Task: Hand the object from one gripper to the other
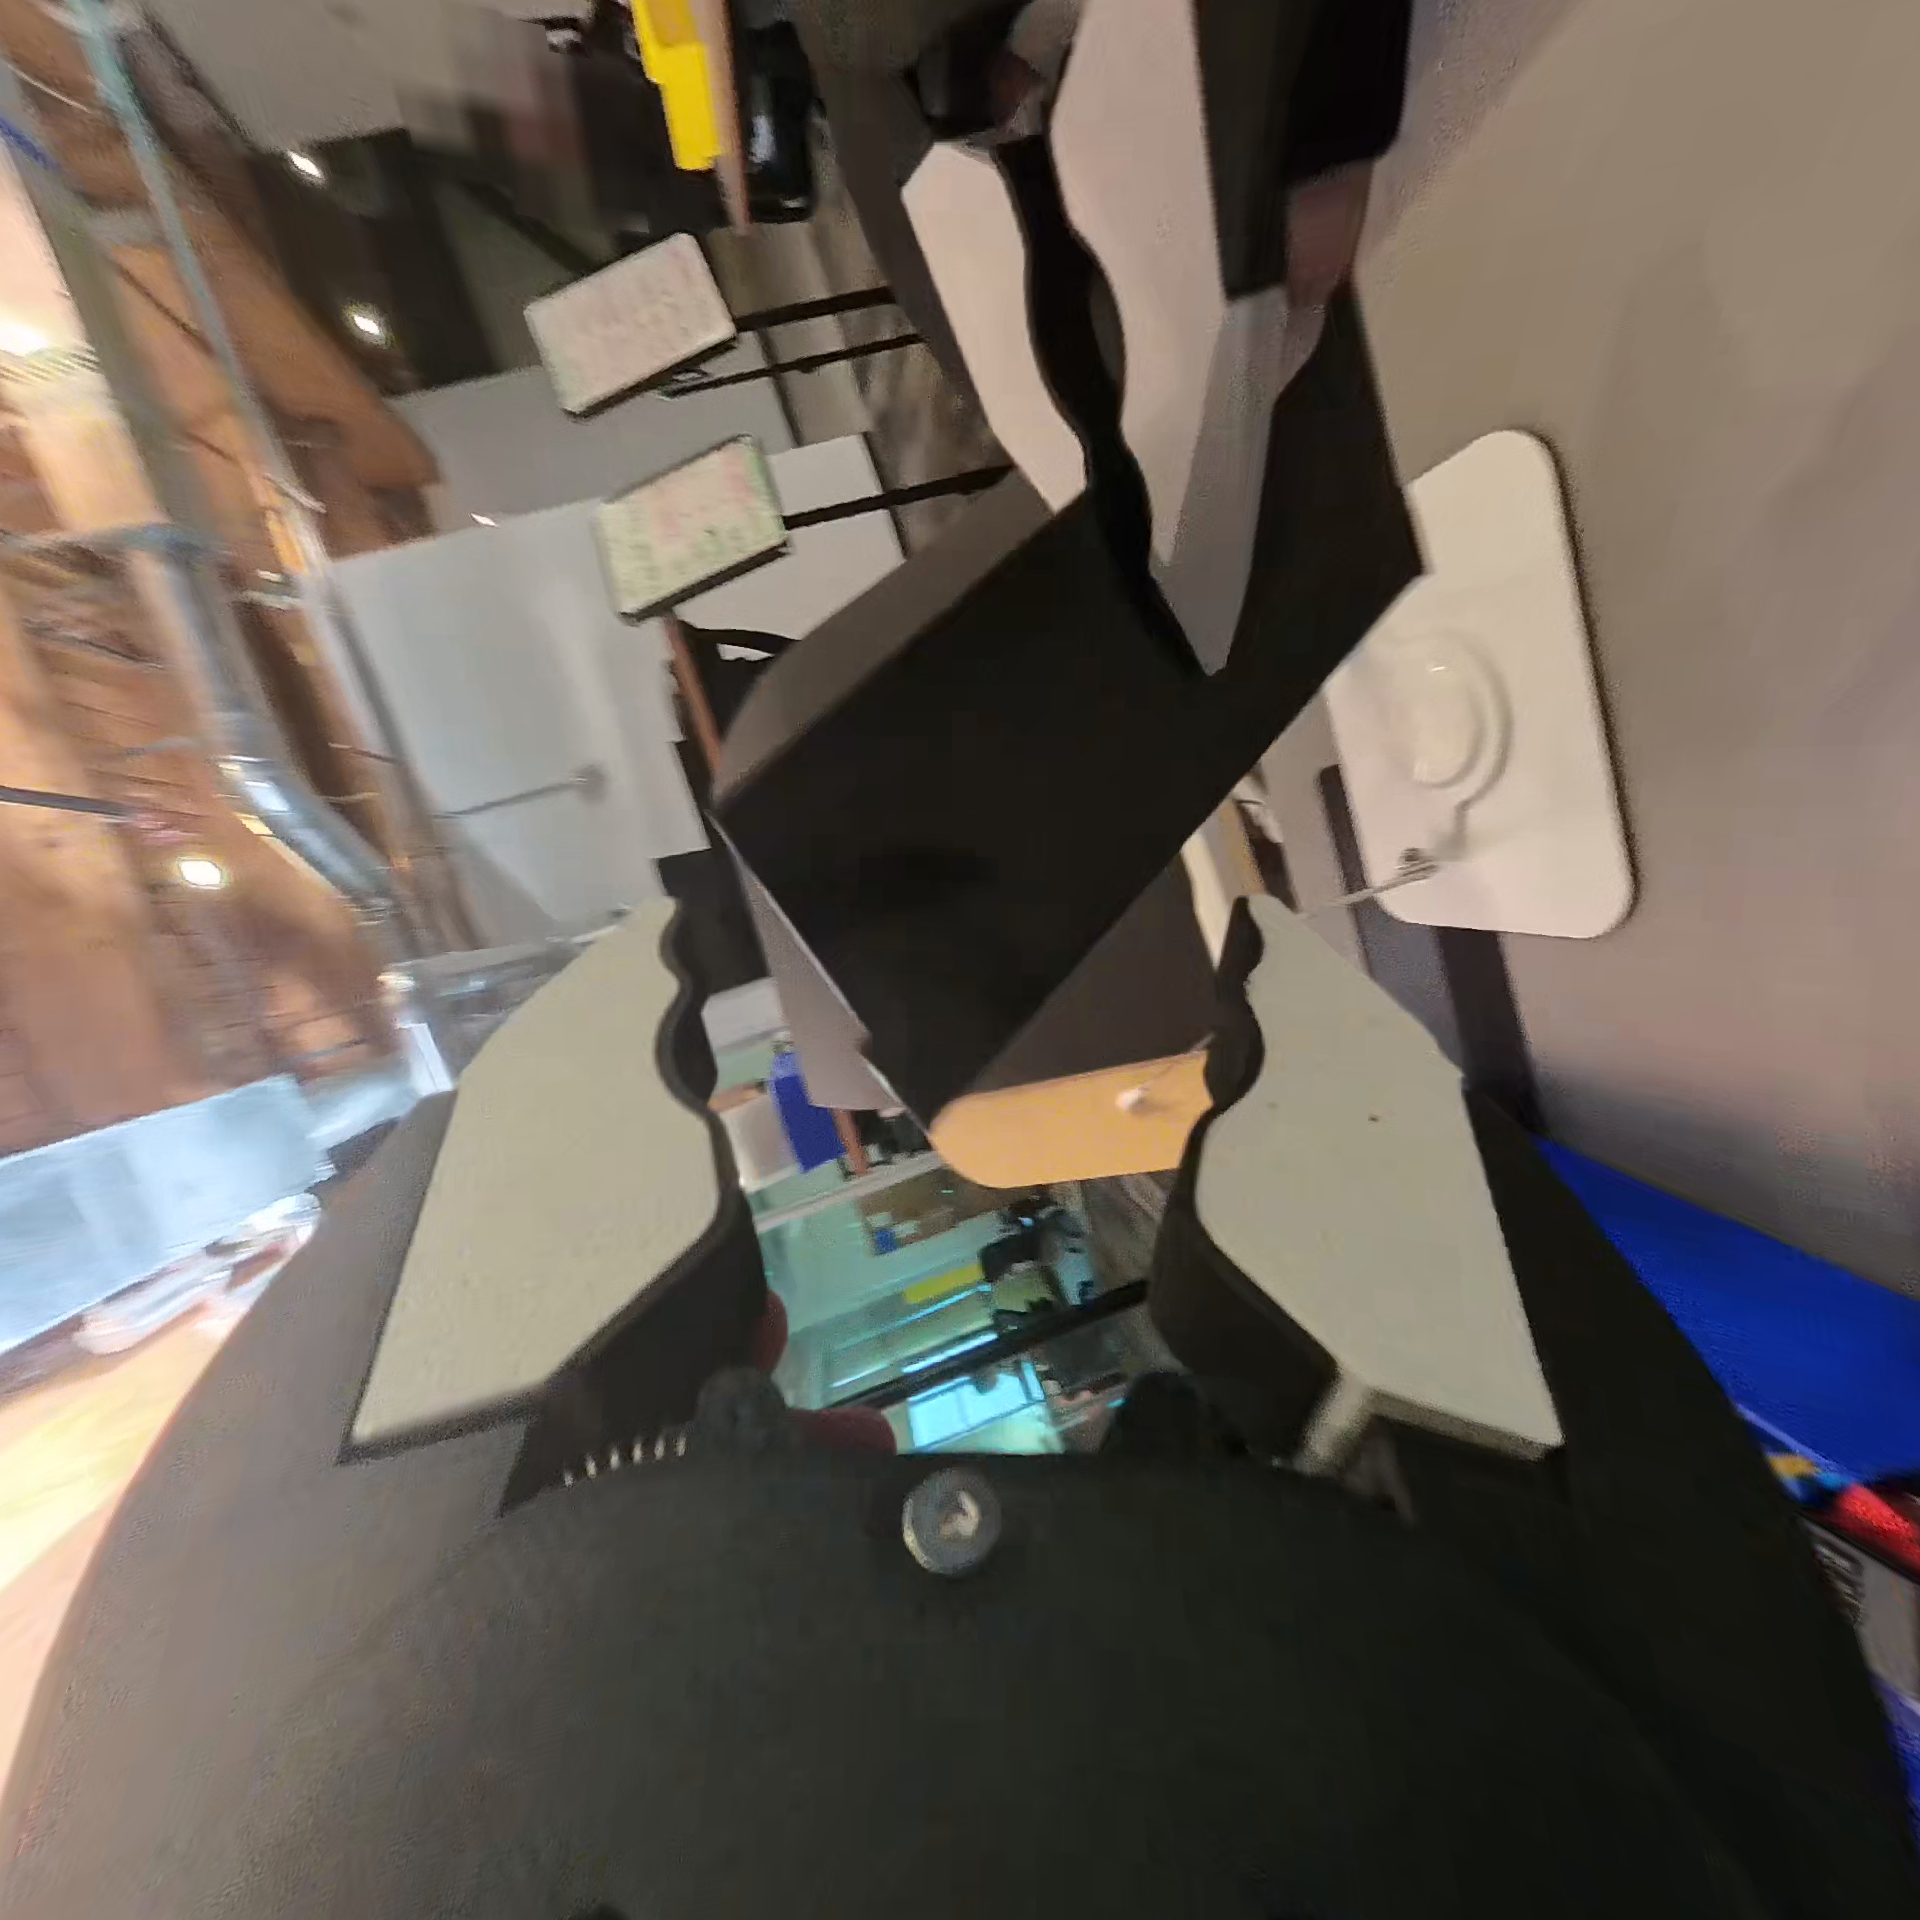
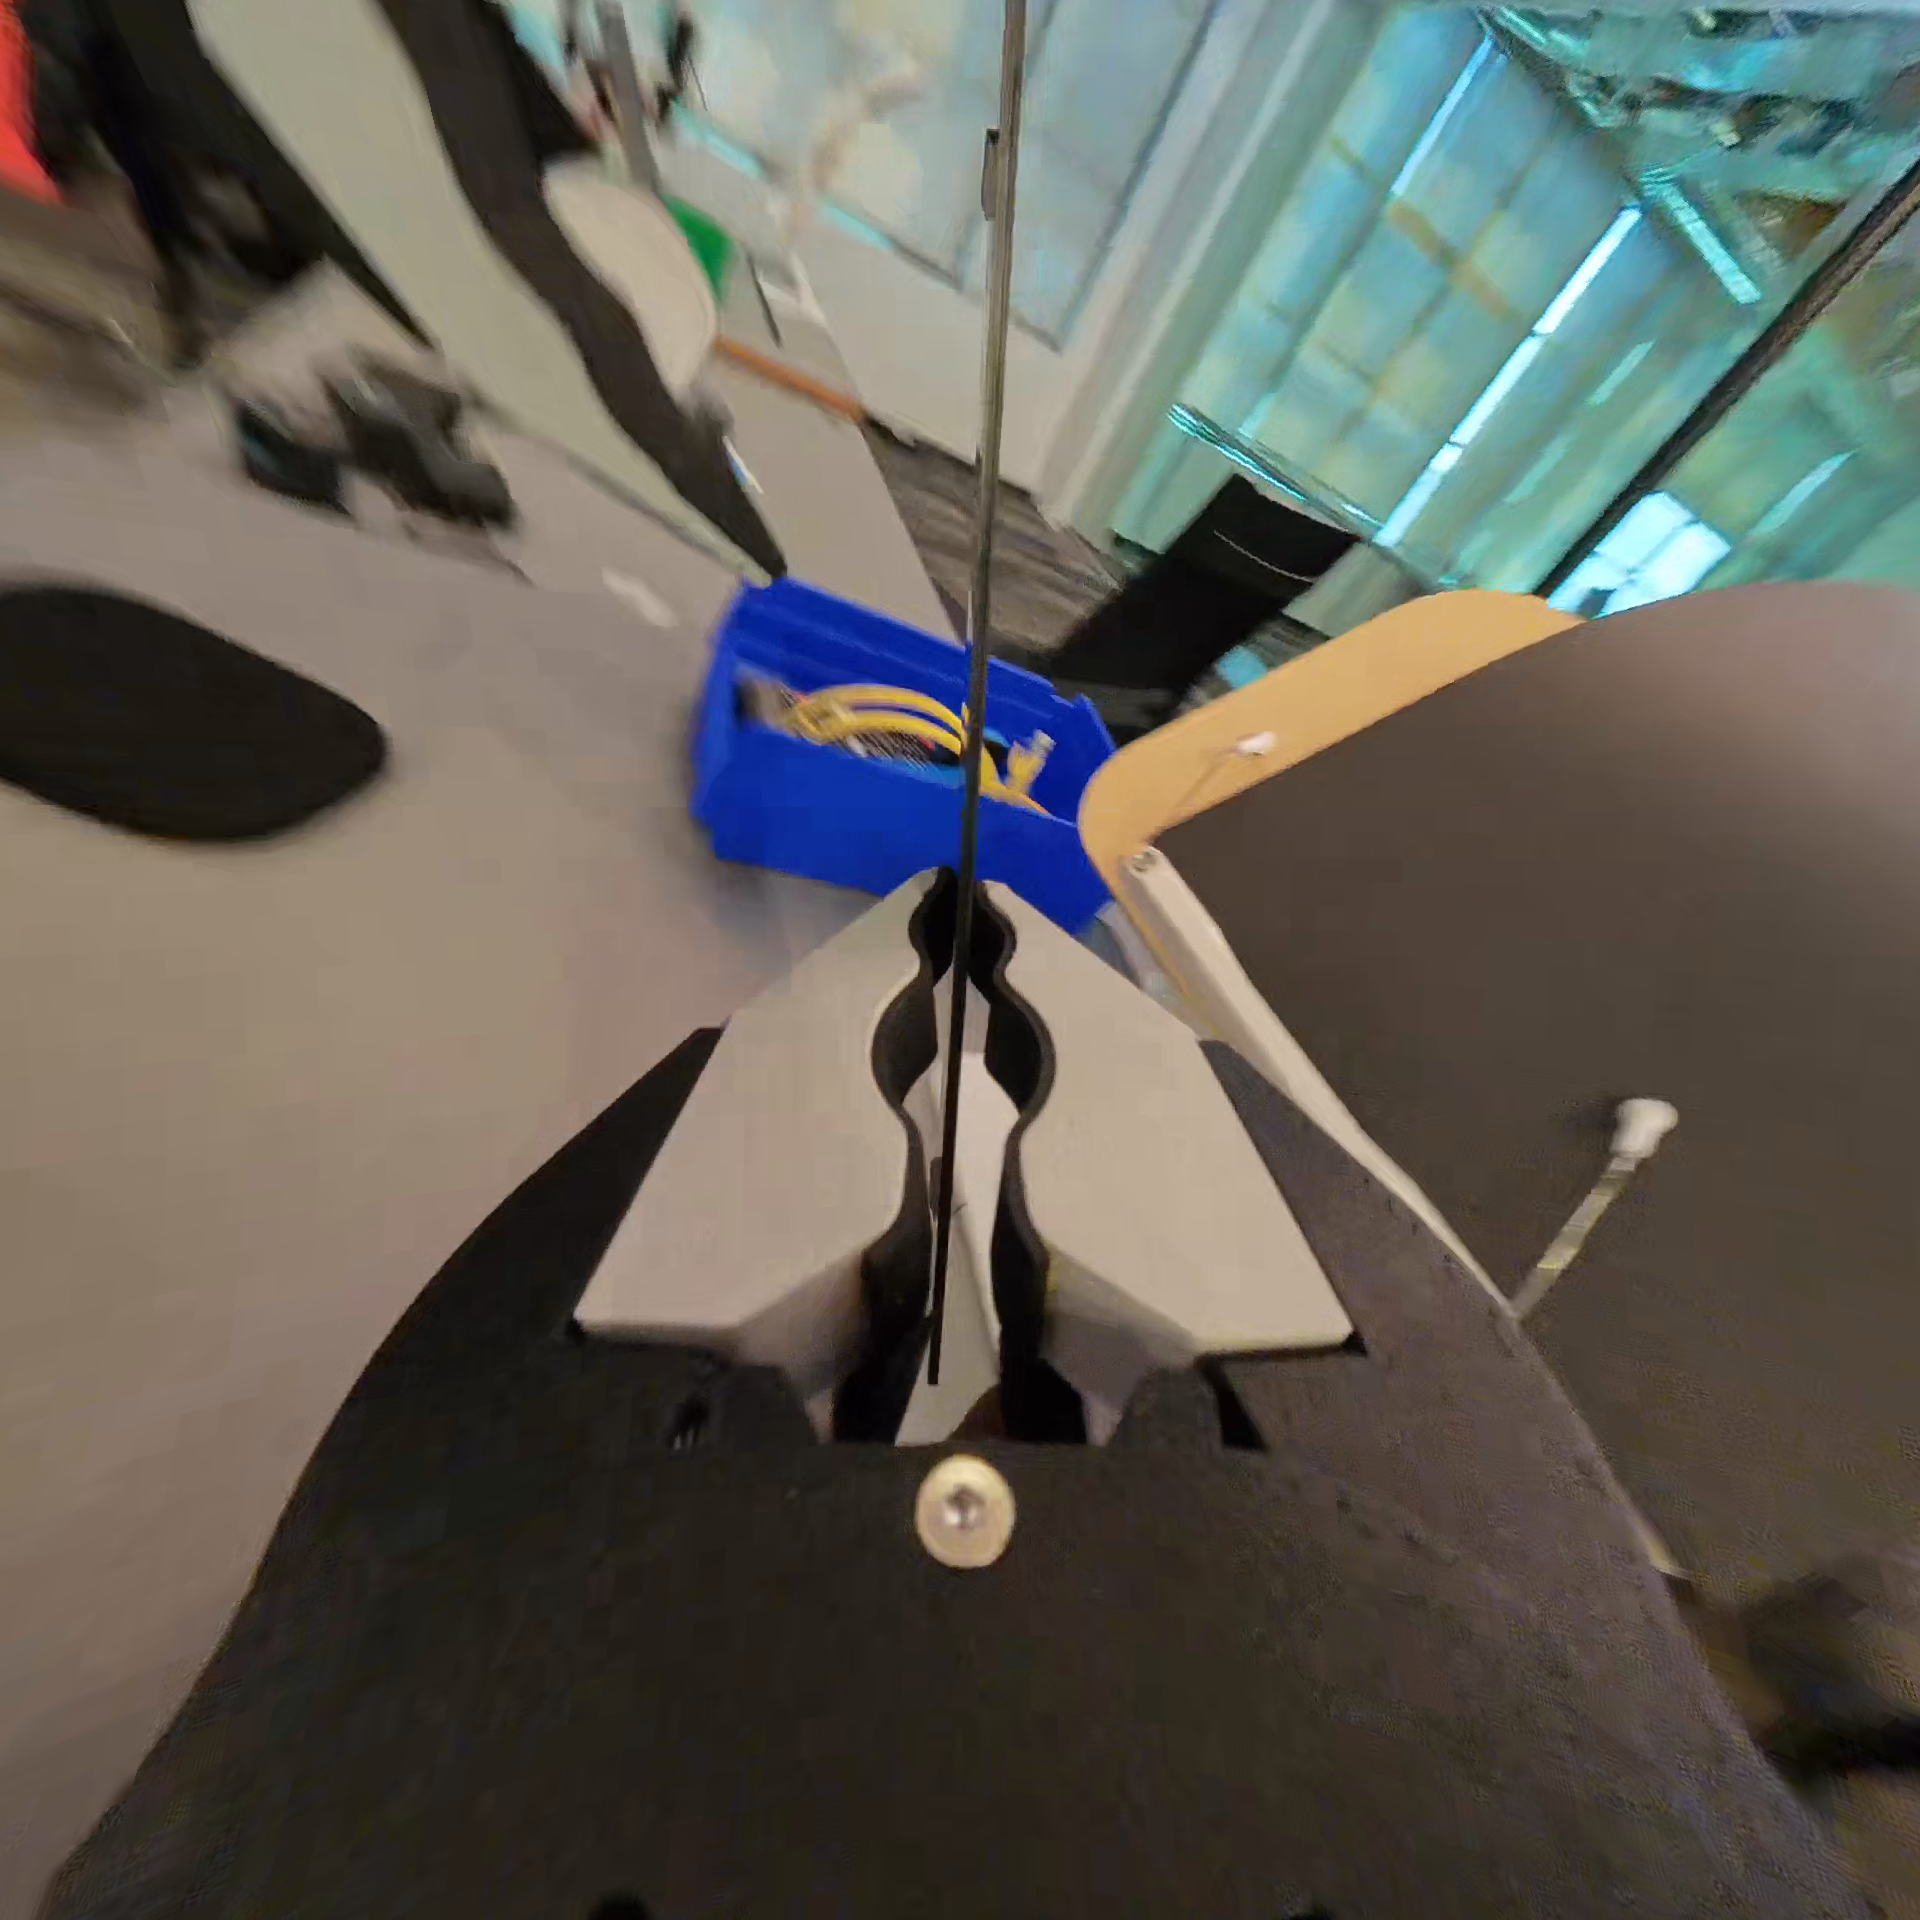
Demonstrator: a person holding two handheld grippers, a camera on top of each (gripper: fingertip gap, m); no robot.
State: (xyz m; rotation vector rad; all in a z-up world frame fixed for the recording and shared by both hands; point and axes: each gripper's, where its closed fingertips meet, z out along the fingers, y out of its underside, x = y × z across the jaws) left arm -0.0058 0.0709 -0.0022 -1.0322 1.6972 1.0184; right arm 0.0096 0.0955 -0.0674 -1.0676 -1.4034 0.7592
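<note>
A thin flat black sheet (image 1: 1039,748) hangs slanted in front of my left gripper (image 1: 961,925). The left gripper is open. The sheet's lower corner lies between its grey fingers (image 1: 582,1122), with a gap on each side. My right gripper (image 1: 1081,343) shows at the top of the left wrist view, clamped on the sheet's upper end. In the right wrist view the sheet (image 2: 987,416) is seen edge-on as a thin black line. My right gripper (image 2: 961,883) is shut on it, with both pads pressed against it.
A blue bin (image 2: 831,810) with yellow cables stands on the grey table (image 2: 312,1039) just beyond the right fingertips. A black mat (image 2: 156,717) lies at the left. A chair with a black back and tan edge (image 2: 1558,935) stands at the right.
</note>
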